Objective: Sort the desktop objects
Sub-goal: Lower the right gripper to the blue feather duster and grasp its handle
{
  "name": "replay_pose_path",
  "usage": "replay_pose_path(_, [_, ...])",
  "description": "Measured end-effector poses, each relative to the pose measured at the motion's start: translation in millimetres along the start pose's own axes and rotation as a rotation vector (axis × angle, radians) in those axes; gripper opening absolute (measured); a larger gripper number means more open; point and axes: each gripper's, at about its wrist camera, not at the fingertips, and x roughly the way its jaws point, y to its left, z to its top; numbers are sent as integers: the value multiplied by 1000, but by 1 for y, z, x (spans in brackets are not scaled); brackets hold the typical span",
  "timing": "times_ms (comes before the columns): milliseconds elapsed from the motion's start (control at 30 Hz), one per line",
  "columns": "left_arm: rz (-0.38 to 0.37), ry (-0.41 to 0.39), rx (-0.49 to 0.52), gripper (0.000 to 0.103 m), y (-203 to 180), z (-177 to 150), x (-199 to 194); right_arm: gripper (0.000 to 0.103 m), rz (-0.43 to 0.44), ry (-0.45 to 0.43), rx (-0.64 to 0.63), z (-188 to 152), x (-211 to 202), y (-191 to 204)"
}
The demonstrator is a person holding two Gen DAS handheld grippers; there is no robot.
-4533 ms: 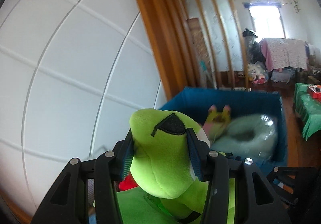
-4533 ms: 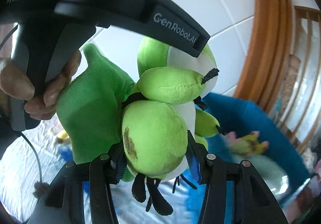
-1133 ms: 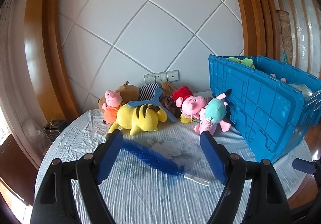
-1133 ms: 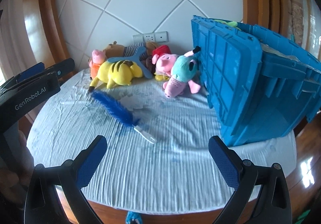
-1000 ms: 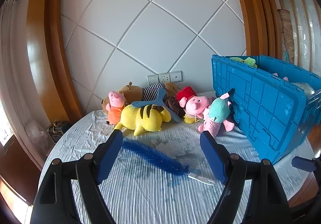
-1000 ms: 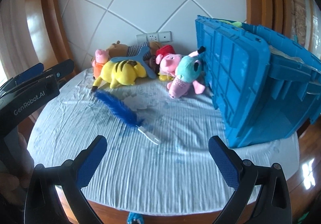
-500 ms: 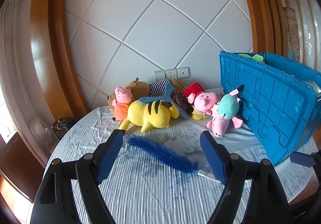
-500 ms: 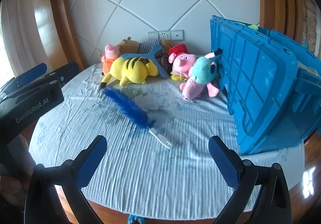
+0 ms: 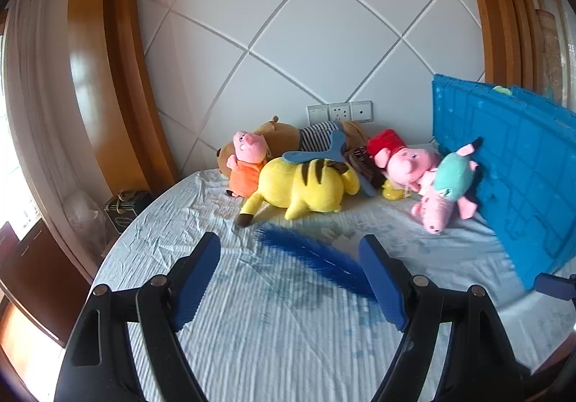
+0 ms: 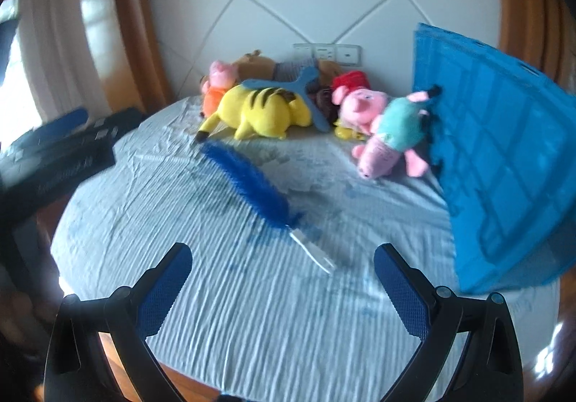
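Note:
A blue feather (image 9: 309,256) (image 10: 248,184) lies mid-table on the pale cloth, quill toward me. Behind it a yellow striped plush (image 9: 306,186) (image 10: 262,114) lies with a blue boomerang (image 9: 316,153) (image 10: 298,88) on its back. A small pink pig in orange (image 9: 244,164), a brown striped bear (image 9: 288,135), a pink pig with a red hat (image 9: 403,162) (image 10: 356,103) and a teal-and-pink plush (image 9: 446,189) (image 10: 392,135) line the wall. My left gripper (image 9: 289,277) hovers open over the feather's near part. My right gripper (image 10: 282,288) is open, empty, short of the quill.
A big blue crate (image 9: 511,178) (image 10: 500,157) stands tilted at the table's right, a green plush peeking over its rim. The left gripper's body (image 10: 54,153) shows at the left of the right wrist view. Wall sockets (image 9: 338,112) sit behind the toys.
Both grippers, earlier shut on a green plush at the crate, are open and empty now. Over the last second both moved in toward the table and lower; toys and feather look larger.

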Motion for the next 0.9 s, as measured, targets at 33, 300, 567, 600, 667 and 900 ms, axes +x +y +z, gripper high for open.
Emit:
replay_pose_path(33, [-4,-2,9,79,6,0,7,102,4,4,-16,1,8,5])
replay_pose_path(300, [-80,10,99,79,30,-3,75,102,18,77,-154,6,95,31])
replay_pose_path(567, [-255,124,143,79,29,-16,168,102,0,176,-247,-5,161,16])
replay_pose_path(600, [-262,137,150,79,27,-17,177,102,3,179,-267,-6,165,14])
replay_pose_path(667, [-278,163,163,79,23,-18,195,102,15,192,-308,-6,177,8])
replay_pose_path(900, [-272,298,119,79,11,-20,248,102,59,246,-359,-3,219,-9])
